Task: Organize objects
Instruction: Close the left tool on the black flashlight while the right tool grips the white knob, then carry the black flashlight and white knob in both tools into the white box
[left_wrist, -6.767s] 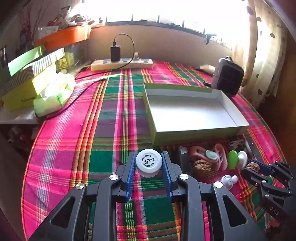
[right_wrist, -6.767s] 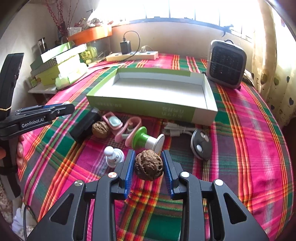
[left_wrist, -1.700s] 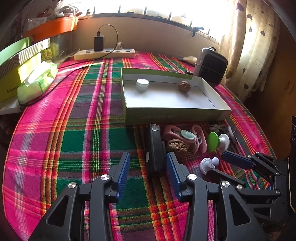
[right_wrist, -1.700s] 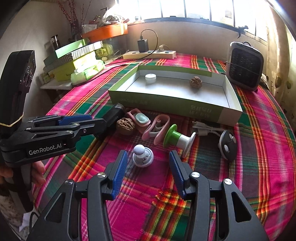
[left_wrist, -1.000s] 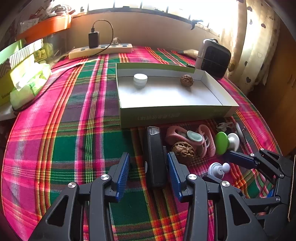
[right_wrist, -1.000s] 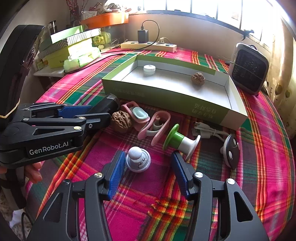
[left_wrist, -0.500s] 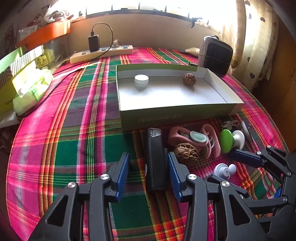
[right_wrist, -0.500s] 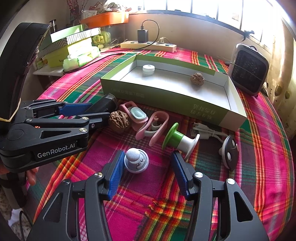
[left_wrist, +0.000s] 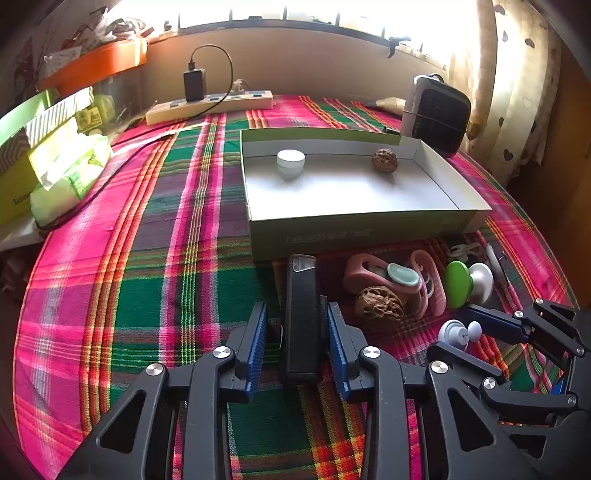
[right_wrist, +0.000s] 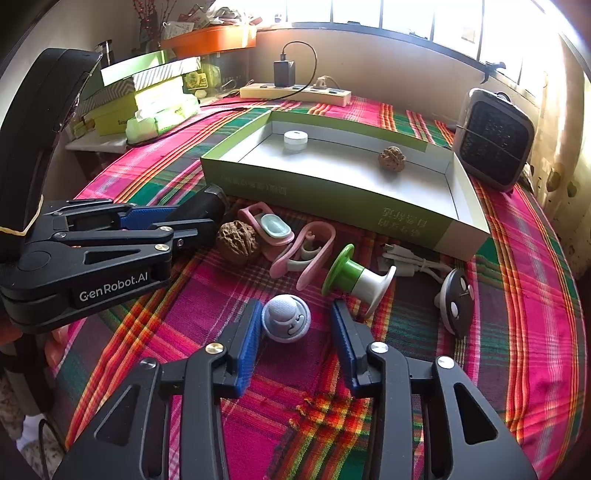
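Observation:
A black rectangular bar (left_wrist: 299, 317) lies on the plaid cloth between the fingers of my left gripper (left_wrist: 295, 307). The jaws are closing: the right pad is at the bar's side, while a gap remains at the left pad. My right gripper (right_wrist: 295, 304) straddles a small white knob (right_wrist: 286, 319). Its jaws are closing too, with the left pad at the knob and space on the right. The green box (left_wrist: 362, 229) beyond holds a white cap (left_wrist: 290, 162) and a walnut (left_wrist: 385, 160).
Another walnut (left_wrist: 380, 304), pink clips (left_wrist: 369, 269), a green-and-white spool (left_wrist: 465, 282) and a cable with a round plug (right_wrist: 454, 291) lie before the box. A heater (left_wrist: 437, 114), a power strip (left_wrist: 210, 105) and a tissue pack (left_wrist: 70, 173) line the back and left.
Both grippers' jaws have narrowed around the things between them, the left around the black bar, the right around the white knob. Neither hand has shifted.

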